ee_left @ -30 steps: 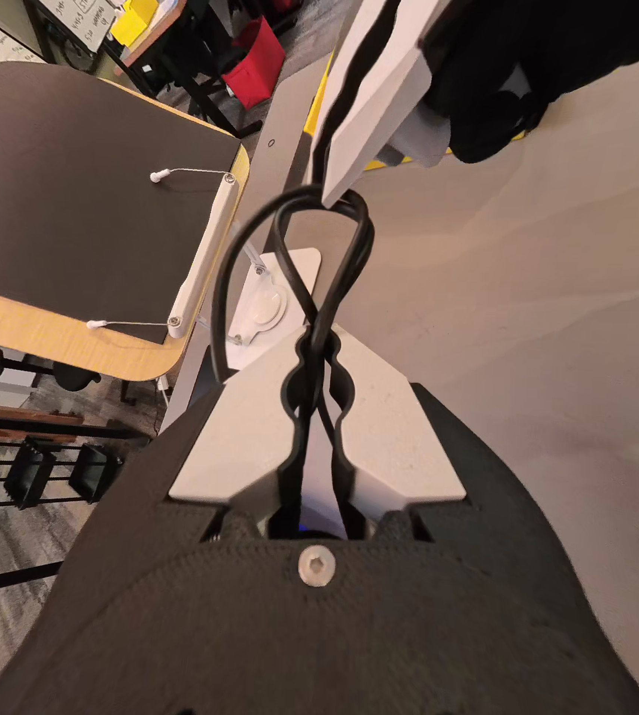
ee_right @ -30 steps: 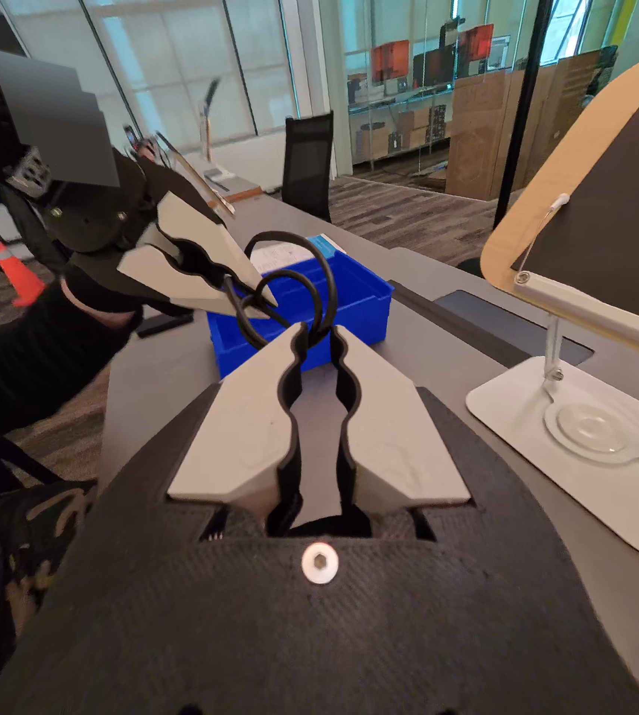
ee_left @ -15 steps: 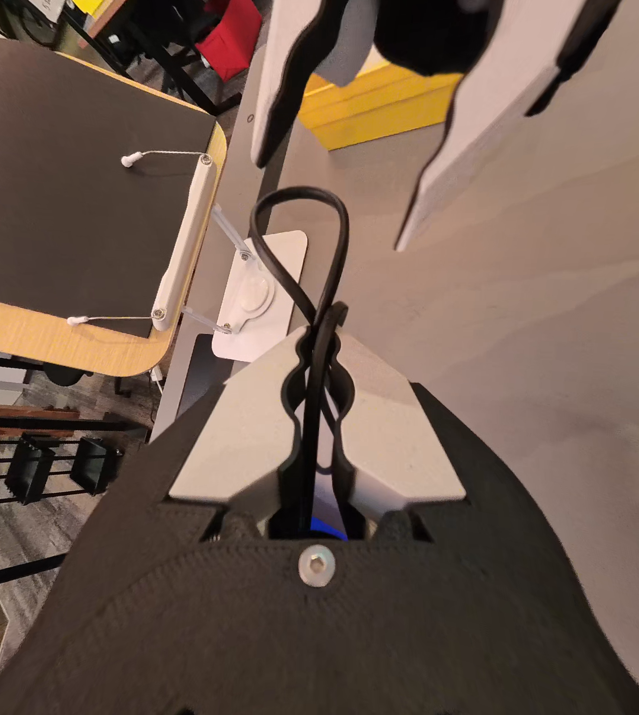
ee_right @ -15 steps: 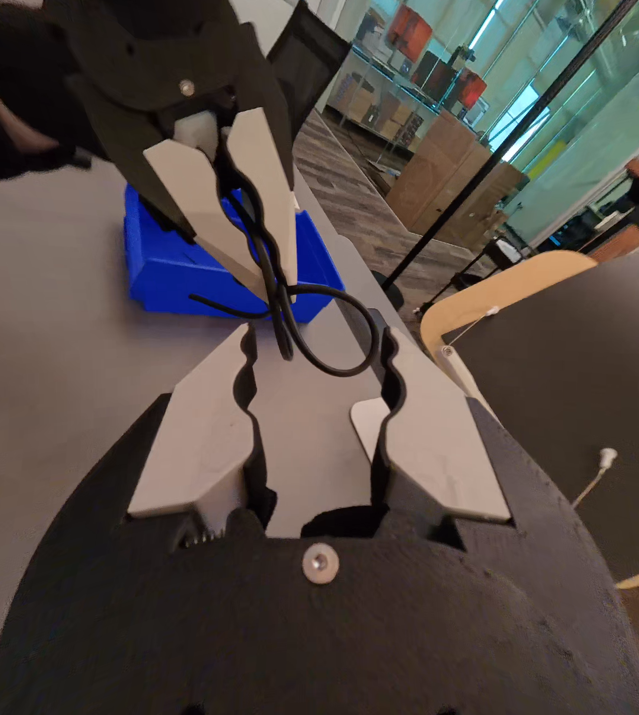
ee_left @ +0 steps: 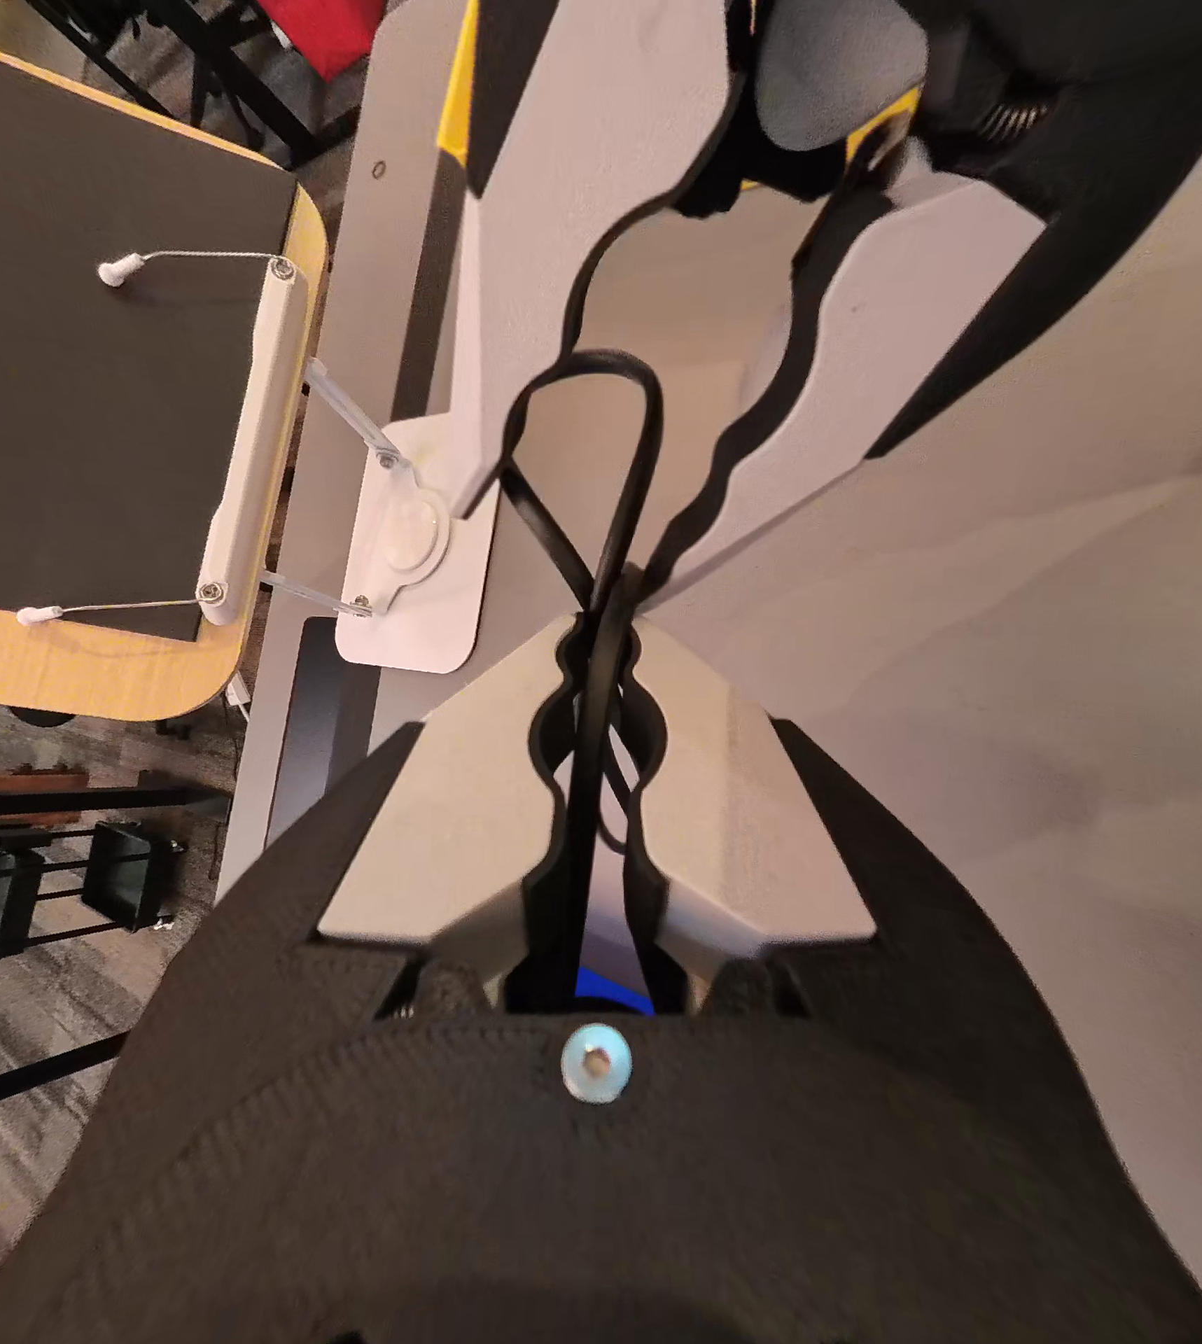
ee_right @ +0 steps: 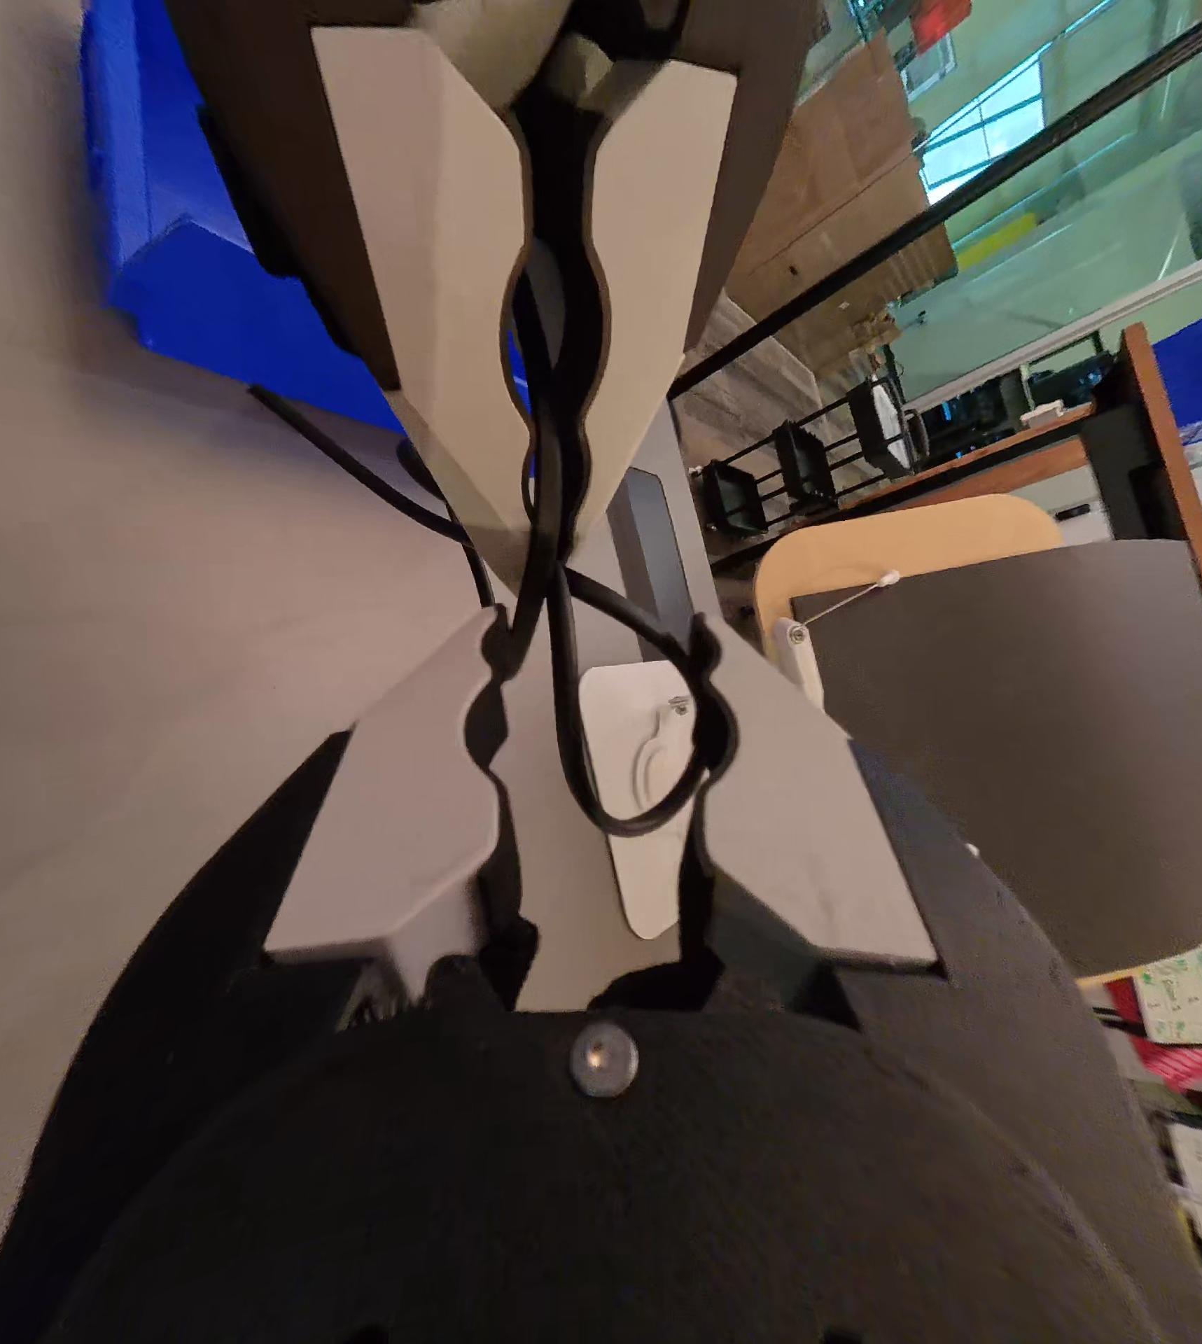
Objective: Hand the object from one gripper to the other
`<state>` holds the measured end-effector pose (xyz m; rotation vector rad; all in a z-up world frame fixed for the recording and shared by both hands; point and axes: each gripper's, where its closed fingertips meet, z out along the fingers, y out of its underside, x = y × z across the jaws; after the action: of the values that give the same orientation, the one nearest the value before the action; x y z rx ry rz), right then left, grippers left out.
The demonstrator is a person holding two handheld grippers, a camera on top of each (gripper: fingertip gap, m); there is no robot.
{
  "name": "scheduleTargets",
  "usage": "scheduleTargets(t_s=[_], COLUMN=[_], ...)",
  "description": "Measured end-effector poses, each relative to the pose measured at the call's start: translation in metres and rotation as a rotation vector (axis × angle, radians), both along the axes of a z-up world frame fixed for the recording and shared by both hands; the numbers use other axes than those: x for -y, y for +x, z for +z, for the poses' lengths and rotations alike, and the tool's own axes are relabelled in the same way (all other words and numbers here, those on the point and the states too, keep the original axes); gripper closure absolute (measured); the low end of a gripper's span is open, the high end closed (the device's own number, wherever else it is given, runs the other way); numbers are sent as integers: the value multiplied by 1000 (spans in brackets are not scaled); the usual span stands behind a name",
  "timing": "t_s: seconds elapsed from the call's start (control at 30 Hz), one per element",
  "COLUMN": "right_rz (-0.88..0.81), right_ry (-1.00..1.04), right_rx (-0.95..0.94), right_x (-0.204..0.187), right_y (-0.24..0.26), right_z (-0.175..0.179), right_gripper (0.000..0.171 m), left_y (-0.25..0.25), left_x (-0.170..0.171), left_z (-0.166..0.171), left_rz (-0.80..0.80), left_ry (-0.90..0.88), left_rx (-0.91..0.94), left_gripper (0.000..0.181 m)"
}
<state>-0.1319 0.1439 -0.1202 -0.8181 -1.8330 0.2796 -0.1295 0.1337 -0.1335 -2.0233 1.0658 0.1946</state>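
Left tongs clenched on cable — right tongs released around loop; I'd squeeze right before loosening left.

The right tool stands spread around the black cable loop, which the left tool ahead apparently pinches.

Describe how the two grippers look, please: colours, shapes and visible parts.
Both grippers match. The left gripper and the right gripper each have a textured black body with a silver screw in the middle. Their two pale grey, wedge-shaped fingers have wavy black inner edges.
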Motion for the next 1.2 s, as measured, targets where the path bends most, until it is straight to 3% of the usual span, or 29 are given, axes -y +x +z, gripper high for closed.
scheduleTargets(t_s=[0.07,0.17,0.53,0.77,1.0,1.2], right_rz=[-4,9,40,-47,-154,-174], right_ry=[-39,-75,-196,-316,-560,-629], right_rx=[-3,19,-10,-93,-211,-253], right_x=[-1,1,4,-24,-53,-49], right_y=[0,2,5,15,23,19], right_z=[0,-2,3,18,32,40], right_gripper=[135,164,171,170,170,169], left_y=[0,-5,-4,-11,-4,6], left_x=[1,-1,-3,-8,-19,-40], left_z=[1,3,14,43,70,53], left_rz=[0,20,15,44,93,203], left_ry=[2,8,52,178,383,427], left_rx=[4,-5,55,106,97,54], left_gripper=[179,179,177,152,101,63])
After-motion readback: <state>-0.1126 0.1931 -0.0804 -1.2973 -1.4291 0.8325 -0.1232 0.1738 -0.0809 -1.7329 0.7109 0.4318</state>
